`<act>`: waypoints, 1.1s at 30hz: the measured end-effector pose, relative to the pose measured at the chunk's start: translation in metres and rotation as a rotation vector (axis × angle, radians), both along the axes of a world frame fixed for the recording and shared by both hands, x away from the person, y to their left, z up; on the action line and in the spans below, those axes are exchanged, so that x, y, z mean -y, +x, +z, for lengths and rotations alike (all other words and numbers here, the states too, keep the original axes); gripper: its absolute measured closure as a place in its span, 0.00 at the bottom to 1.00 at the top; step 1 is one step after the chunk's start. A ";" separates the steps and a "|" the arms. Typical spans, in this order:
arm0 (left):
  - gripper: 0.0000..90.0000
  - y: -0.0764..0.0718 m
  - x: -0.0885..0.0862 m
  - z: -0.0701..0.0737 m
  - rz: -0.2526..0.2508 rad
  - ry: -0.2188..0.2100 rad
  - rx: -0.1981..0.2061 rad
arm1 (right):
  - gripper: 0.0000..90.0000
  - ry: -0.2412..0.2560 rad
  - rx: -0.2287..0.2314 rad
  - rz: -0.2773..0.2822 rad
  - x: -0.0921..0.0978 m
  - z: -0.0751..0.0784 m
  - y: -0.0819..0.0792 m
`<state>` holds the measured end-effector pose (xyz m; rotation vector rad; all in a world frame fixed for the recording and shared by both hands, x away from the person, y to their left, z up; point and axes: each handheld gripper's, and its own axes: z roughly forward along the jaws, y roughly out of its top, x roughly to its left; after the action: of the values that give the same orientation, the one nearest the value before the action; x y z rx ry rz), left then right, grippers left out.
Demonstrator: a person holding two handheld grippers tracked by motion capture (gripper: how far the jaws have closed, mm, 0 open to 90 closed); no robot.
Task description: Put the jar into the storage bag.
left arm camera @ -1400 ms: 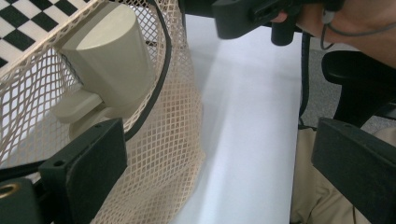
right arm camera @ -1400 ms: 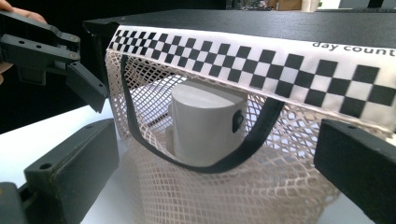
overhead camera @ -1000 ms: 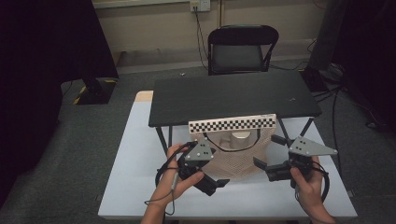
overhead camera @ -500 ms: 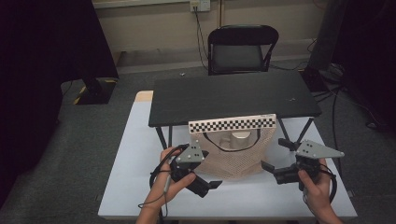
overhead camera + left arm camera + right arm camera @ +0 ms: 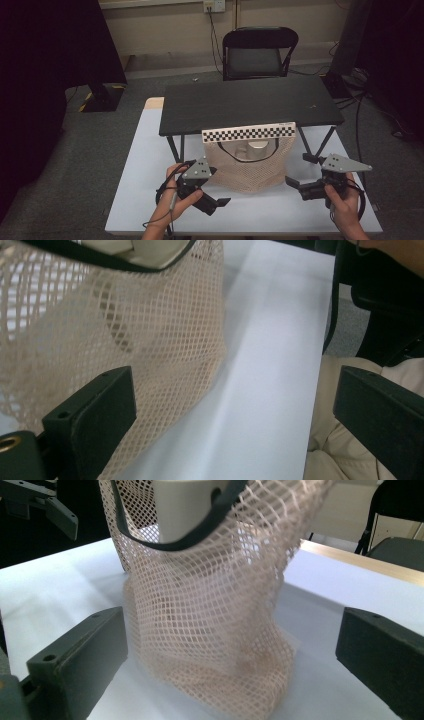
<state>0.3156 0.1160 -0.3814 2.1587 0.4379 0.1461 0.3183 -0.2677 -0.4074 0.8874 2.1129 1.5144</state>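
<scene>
Nearest the person's edge of the pale table [image 5: 150,165], both hands have drawn back toward the body and apart from each other compared with a second ago, when the two tools sat close in against the lower corners of the bag. The left gripper [image 5: 220,203] now rests low at the front left of the mesh bag [image 5: 250,167], jaws spread wide with nothing between them; in the left gripper view the netting [image 5: 125,335] lies just beside the near jaw, not pinched. The right gripper [image 5: 294,184] has moved farther out to the right and stands apart from the bag, its jaws likewise parted and empty; its own view looks straight at the sagging mesh [image 5: 215,630] with bare tabletop on either side.

A little farther in, the bag hangs from the checkered strip [image 5: 248,133] at the front edge of the dark raised table [image 5: 250,102], its bottom slumped on the pale surface. A dark handle loop [image 5: 250,159] and a light-coloured object [image 5: 257,148] show near its mouth.

Beyond that stands a black folding chair [image 5: 260,52] against the wall.

Judging by the retreat, the hands have let go and the bag is left hanging on its own; either a handling step has just ended or a fresh approach is being lined up.
</scene>
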 end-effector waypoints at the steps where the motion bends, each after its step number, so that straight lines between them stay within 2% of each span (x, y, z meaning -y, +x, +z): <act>1: 0.04 0.000 -0.001 -0.001 0.005 0.001 -0.002 | 0.00 0.001 -0.002 0.000 0.001 -0.001 0.000; 11: 0.04 0.000 -0.011 -0.014 0.017 0.033 -0.008 | 0.00 -0.009 -0.023 -0.011 0.014 -0.013 -0.001; 26: 0.04 -0.001 -0.025 -0.019 0.020 0.024 -0.007 | 0.00 -0.011 -0.051 -0.017 0.034 -0.025 -0.004; 33: 0.04 -0.001 -0.035 -0.022 0.038 0.025 -0.012 | 0.00 -0.012 -0.065 -0.026 0.045 -0.030 -0.006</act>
<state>0.3151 0.1507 -0.4034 2.1779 0.4863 0.1604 0.3120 -0.3126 -0.4372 0.9681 2.1452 1.4782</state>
